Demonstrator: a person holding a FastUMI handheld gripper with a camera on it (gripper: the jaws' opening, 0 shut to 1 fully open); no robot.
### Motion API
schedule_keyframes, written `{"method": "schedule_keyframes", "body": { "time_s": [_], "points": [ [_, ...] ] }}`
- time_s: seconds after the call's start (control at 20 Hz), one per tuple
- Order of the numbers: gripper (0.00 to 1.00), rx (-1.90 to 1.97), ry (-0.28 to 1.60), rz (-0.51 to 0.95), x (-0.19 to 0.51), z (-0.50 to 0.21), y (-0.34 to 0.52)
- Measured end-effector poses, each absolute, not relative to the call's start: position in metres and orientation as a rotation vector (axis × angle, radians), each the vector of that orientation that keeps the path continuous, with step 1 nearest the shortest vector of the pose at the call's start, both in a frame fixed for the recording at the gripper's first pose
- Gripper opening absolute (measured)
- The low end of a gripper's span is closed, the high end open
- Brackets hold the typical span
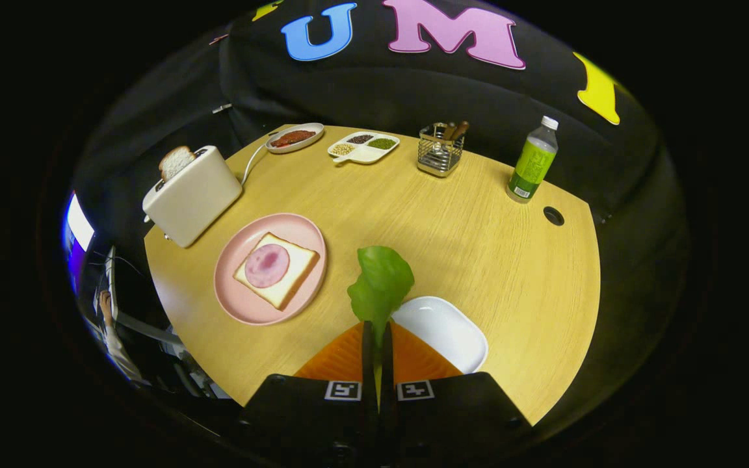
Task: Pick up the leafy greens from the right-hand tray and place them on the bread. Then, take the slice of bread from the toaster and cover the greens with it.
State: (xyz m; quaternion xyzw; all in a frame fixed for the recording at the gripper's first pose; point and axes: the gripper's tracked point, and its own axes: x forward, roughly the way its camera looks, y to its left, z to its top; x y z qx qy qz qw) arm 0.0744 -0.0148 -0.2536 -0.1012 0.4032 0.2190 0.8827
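My gripper [377, 335] is shut on the stem of a green lettuce leaf [381, 283], which sticks up ahead of the fingers, lifted above the white tray [449, 331]. To the left of the leaf lies a pink plate [231, 296] with a slice of bread [283, 286] topped by a round pink slice of ham [267, 265]. Farther left stands a cream toaster [192, 195] with another bread slice [175, 161] poking out of its slot.
On the round wooden table [465, 221], at its far side, stand an oval dish of red food [294, 138], a divided dish of seeds [363, 146], a wire holder [440, 151] and a green-labelled bottle [533, 162]. A cable hole [552, 216] lies near the bottle.
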Motion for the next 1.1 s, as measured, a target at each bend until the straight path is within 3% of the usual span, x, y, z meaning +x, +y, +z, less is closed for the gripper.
{"method": "schedule_keyframes", "body": {
  "time_s": [0.95, 1.1],
  "points": [
    [0.05, -0.111, 0.923, 0.451, 0.077, -0.281, 0.156],
    [0.09, -0.109, 0.920, 0.422, 0.085, -0.285, 0.160]
  ]
}}
